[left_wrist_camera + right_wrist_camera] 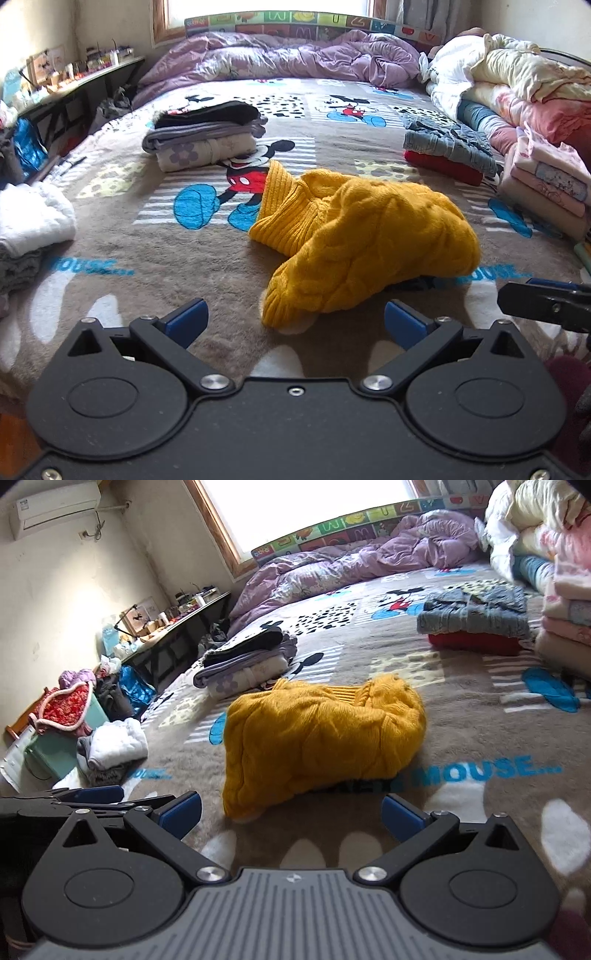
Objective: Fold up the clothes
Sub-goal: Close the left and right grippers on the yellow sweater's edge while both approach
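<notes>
A mustard-yellow cable-knit sweater lies crumpled on the Mickey Mouse blanket, its ribbed collar pointing left. It also shows in the right wrist view as a bunched heap. My left gripper is open and empty, its blue fingertips just short of the sweater's near edge. My right gripper is open and empty, just in front of the sweater's near left corner. The right gripper also shows at the right edge of the left wrist view. The left gripper shows at the left edge of the right wrist view.
A folded stack of dark, grey and floral clothes lies behind the sweater. Folded jeans on a red garment lie at right, beside pink folded piles. White and grey folded clothes lie at left. A purple duvet lies across the back.
</notes>
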Motion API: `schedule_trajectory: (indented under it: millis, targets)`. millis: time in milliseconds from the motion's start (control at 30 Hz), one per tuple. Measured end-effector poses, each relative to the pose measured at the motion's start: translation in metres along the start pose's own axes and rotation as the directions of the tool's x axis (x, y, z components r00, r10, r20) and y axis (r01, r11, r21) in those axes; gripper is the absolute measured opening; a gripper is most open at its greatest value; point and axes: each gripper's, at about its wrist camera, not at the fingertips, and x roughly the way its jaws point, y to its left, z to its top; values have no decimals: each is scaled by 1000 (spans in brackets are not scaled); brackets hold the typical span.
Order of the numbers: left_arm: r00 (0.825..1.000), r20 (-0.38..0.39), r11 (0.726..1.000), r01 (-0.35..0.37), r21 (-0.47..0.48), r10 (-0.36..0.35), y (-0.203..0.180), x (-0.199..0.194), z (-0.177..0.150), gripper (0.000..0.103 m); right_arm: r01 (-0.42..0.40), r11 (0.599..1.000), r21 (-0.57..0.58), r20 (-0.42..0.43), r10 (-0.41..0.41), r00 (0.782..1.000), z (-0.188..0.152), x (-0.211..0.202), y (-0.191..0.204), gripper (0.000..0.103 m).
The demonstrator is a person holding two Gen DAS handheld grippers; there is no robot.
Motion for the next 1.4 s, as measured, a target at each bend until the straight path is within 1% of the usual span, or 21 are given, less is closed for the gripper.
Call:
schedule_trajectory:
  millis: [133, 200, 267, 367, 433, 533, 567, 633, 733, 833, 967, 1033, 1233, 1333, 1400]
  targets:
    - [999, -4, 998, 44, -39, -45, 11, 17, 15, 103, -32, 999, 21, -15, 33, 999, 14, 17, -17, 103]
    - [996, 13, 994, 93, -56, -93, 17, 24, 23, 103, -24, 999, 35, -14, 25, 1000, 21, 23, -27, 103]
    - [988, 29, 986, 153, -73, -151, 23, 33, 30, 103, -21, 999, 46, -8, 21, 1000, 29, 29, -39, 103]
    - [984, 33, 979, 179, -99, -177, 30, 50, 44, 103, -5, 999, 52, 8, 5, 1000, 43, 37, -57, 103]
    - [980, 8, 975, 199, -100, -199, 33, 62, 52, 103, 12, 999, 46, 19, -13, 1000, 52, 44, -69, 103]
    - [975, -17, 965, 218, -145, -223, 40, 81, 66, 103, 22, 999, 46, 23, -23, 999, 66, 58, -87, 103]
    - [973, -15, 963, 225, -146, -230, 41, 86, 70, 103, 25, 999, 45, 22, -26, 999, 71, 63, -93, 103]
    - [975, -6, 965, 219, -142, -222, 43, 96, 79, 103, 21, 999, 43, 11, -21, 1000, 81, 75, -103, 102]
    - [976, -8, 968, 216, -126, -219, 45, 114, 92, 103, 4, 999, 50, -16, -3, 1000, 94, 96, -116, 99]
    - [972, -34, 967, 228, -113, -233, 48, 139, 104, 102, -16, 998, 57, -43, 18, 999, 106, 118, -129, 94]
    - [960, -72, 957, 262, -122, -272, 51, 170, 113, 101, -52, 996, 72, -67, 57, 996, 121, 144, -139, 84]
    - [949, -87, 947, 292, -132, -305, 52, 182, 117, 100, -71, 995, 72, -81, 77, 994, 128, 157, -144, 84]
    - [926, -130, 932, 338, -133, -354, 50, 211, 130, 99, -118, 988, 99, -162, 133, 978, 140, 198, -154, 80]
    - [907, -170, 921, 366, -134, -385, 49, 226, 133, 99, -123, 988, 90, -204, 139, 969, 140, 211, -155, 80]
    - [894, -196, 913, 382, -140, -404, 48, 234, 133, 99, -131, 987, 91, -219, 148, 965, 138, 212, -155, 80]
